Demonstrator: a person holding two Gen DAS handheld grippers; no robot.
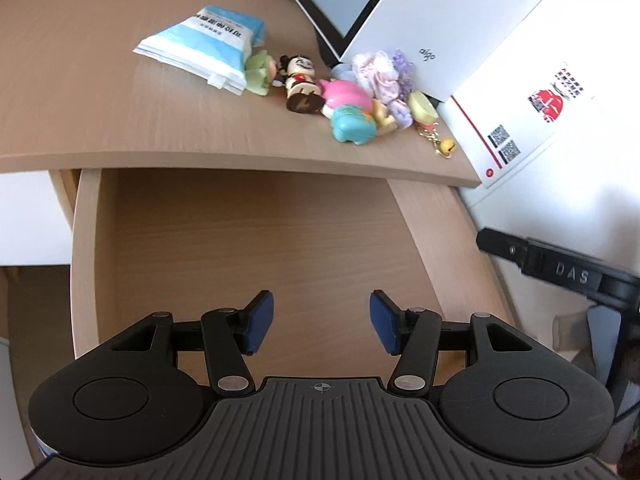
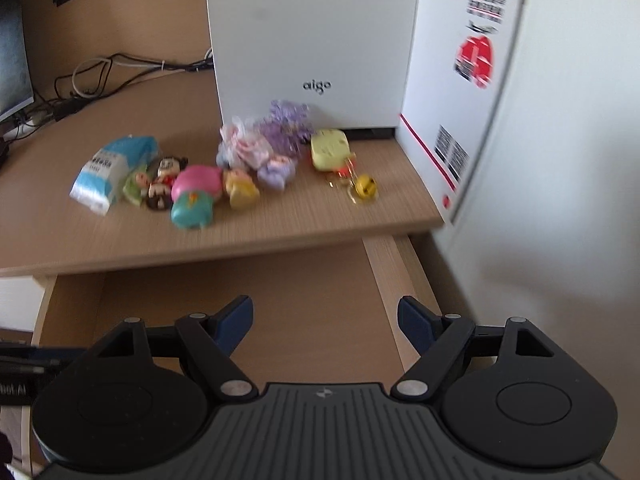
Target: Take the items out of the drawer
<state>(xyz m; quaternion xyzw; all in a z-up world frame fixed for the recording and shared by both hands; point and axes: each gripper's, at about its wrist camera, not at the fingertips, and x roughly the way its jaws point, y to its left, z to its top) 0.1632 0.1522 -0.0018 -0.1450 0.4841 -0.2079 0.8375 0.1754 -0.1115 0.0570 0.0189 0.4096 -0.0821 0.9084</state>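
The wooden drawer (image 1: 256,248) (image 2: 304,292) stands pulled out under the desk edge, and the part of its floor I see is bare. My left gripper (image 1: 321,322) hangs over it, open with nothing between its blue pads. My right gripper (image 2: 325,324) is also open and holds nothing, over the drawer's right half. On the desk top lie a blue-and-white packet (image 1: 204,46) (image 2: 106,174), a dark-haired figurine (image 1: 300,86) (image 2: 164,182), a pink-and-teal toy (image 1: 348,114) (image 2: 194,200), a pastel scrunchie bundle (image 1: 380,74) (image 2: 260,144) and a yellow charm with a bell (image 1: 426,114) (image 2: 332,150).
A white "aigo" box (image 1: 436,20) (image 2: 312,40) and a white carton with red print (image 1: 532,108) (image 2: 464,80) stand behind the toys. Cables (image 2: 120,76) and a monitor (image 2: 12,52) lie at the back left. The other gripper's black body (image 1: 568,276) shows at the drawer's right.
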